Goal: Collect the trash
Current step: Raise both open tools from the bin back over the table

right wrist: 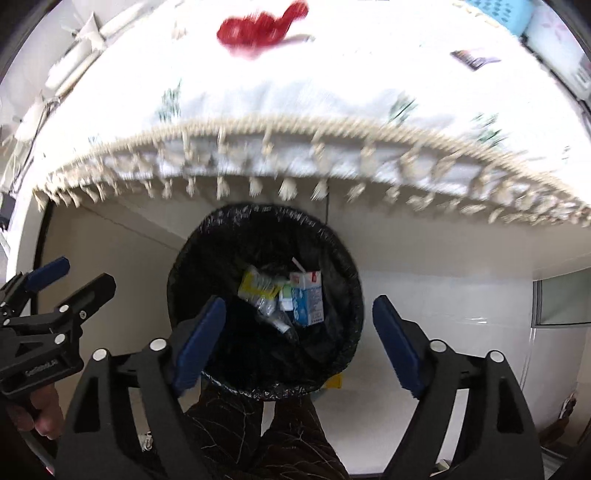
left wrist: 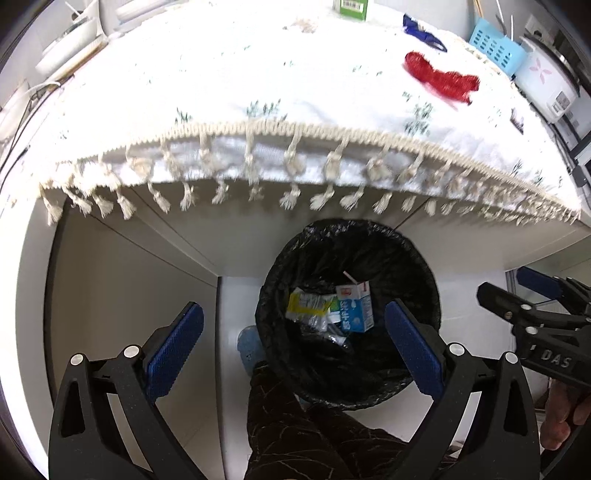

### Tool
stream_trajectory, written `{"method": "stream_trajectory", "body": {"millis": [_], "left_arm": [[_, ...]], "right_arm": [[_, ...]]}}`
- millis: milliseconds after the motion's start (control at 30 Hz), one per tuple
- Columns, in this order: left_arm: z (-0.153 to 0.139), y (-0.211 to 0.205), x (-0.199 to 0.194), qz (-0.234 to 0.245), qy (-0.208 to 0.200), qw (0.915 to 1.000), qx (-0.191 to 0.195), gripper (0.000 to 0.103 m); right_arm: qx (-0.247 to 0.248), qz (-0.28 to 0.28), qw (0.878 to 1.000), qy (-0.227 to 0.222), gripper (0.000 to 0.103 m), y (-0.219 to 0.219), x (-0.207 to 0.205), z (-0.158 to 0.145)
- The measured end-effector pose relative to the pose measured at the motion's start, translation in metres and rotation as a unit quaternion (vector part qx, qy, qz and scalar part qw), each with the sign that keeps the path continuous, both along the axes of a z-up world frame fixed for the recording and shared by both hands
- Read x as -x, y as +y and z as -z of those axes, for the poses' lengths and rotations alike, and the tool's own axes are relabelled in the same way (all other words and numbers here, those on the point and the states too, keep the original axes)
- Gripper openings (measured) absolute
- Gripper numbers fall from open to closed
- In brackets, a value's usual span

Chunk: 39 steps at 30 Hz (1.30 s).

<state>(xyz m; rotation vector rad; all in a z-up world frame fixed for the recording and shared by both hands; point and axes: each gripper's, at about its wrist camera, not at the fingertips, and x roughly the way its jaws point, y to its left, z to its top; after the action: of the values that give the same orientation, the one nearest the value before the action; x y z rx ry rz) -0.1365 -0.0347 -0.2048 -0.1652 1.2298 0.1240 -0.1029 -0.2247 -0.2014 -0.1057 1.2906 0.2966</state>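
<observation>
A bin lined with a black bag (left wrist: 417,266) (right wrist: 343,273) stands on the floor under the table's edge. In it lie a blue and white carton (left wrist: 356,306) (right wrist: 308,295), a yellow wrapper (left wrist: 304,302) (right wrist: 255,284) and clear plastic. My left gripper (left wrist: 293,308) hangs open over the bin's left side with nothing between its fingers. My right gripper (right wrist: 299,302) is open above the bin's mouth, empty too. On the white fringed tablecloth (left wrist: 258,66) lie a red crinkled wrapper (left wrist: 439,75) (right wrist: 258,27), a blue wrapper (left wrist: 421,31) and a small dark packet (left wrist: 517,120) (right wrist: 474,59).
A green box (left wrist: 351,7) stands at the table's far edge. A light blue basket (left wrist: 495,44) and a white rice cooker (left wrist: 546,81) sit at the right, white dishes (left wrist: 70,48) at the left. A person's leg in dark patterned trousers (left wrist: 295,424) is beside the bin.
</observation>
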Motion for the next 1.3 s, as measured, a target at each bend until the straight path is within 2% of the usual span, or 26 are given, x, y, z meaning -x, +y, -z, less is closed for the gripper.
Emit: {"method": "stream_trajectory", "body": {"millis": [200,400,633,1000,1300], "left_arm": [[-0.032,-0.005,-0.005,0.005,-0.019,0.9998,0.009,0.096],[-0.066,-0.007,-0.012,0.013,-0.044,0.9989,0.007,0.097],[-0.1,-0.005,-0.025,0.016,-0.065,0.9977,0.009,0.097],[-0.13,-0.002,-0.061,0.025,-0.084,0.9961,0.008,0.097],[-0.14,0.003,-0.102,0.03,-0.091,0.9954,0.008,0.097]], "right_arm": [[-0.013,0.03,0.999,-0.036,0.091,-0.02,-0.01,-0.041],[-0.02,0.04,0.997,-0.067,0.092,-0.036,-0.016,-0.078],[-0.029,0.052,0.994,-0.093,0.092,-0.044,-0.027,-0.107],[-0.032,0.074,0.99,-0.116,0.092,-0.053,-0.056,-0.133],[-0.02,0.096,0.988,-0.117,0.092,-0.062,-0.093,-0.139]]}}
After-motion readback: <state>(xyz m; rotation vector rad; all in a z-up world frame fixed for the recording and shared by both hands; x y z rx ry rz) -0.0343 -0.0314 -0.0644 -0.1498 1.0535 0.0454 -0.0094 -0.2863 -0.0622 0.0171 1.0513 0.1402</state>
